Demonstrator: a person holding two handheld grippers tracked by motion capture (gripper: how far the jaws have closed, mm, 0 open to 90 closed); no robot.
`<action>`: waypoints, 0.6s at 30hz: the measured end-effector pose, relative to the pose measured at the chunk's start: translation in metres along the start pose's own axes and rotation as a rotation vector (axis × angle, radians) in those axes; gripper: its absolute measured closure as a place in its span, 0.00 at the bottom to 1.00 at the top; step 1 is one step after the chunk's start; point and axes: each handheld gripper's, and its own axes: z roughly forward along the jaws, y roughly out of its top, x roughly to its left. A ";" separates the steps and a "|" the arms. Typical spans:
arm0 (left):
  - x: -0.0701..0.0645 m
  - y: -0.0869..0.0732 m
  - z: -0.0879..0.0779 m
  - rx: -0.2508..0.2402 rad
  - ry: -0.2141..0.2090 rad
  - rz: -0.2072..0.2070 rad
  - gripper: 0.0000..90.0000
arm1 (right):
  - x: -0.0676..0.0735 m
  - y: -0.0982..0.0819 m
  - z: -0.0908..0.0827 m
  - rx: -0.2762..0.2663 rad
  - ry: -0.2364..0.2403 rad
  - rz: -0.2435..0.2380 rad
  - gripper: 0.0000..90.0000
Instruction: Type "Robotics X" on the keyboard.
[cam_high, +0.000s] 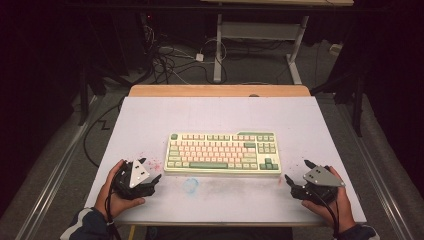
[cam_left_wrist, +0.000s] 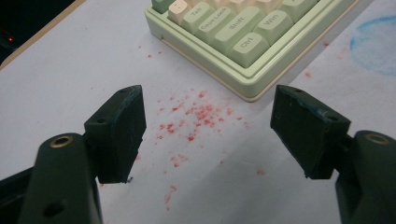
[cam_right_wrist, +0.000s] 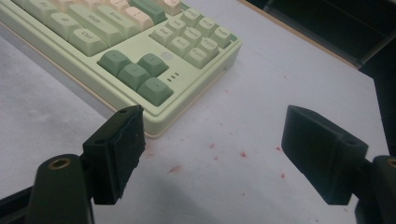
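A pale green keyboard (cam_high: 222, 151) with pink and cream keys lies in the middle of the white table (cam_high: 150, 120). My left gripper (cam_high: 150, 171) rests near the table's front left, just off the keyboard's near left corner (cam_left_wrist: 243, 79), and stands open with nothing between its jaws (cam_left_wrist: 208, 135). My right gripper (cam_high: 298, 172) sits at the front right, beside the keyboard's near right corner (cam_right_wrist: 154, 126), also open and empty (cam_right_wrist: 212, 154). A hand holds each gripper.
Red specks stain the table by both keyboard corners (cam_left_wrist: 196, 114). A faint blue smudge (cam_high: 190, 185) marks the surface in front of the keyboard. A wooden strip (cam_high: 220, 90) runs along the far edge. Cables (cam_high: 165, 60) and desk legs (cam_high: 218, 50) stand on the floor beyond.
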 end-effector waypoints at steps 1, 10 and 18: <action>0.000 0.000 0.000 0.001 0.003 0.003 0.28 | 0.000 0.000 0.000 0.002 0.000 0.002 0.25; 0.001 -0.001 0.000 -0.004 0.002 -0.005 0.28 | 0.000 0.001 -0.001 0.000 -0.010 -0.009 0.25; 0.001 -0.003 -0.001 0.016 0.002 -0.007 0.28 | -0.001 0.002 0.003 0.010 -0.023 -0.013 0.26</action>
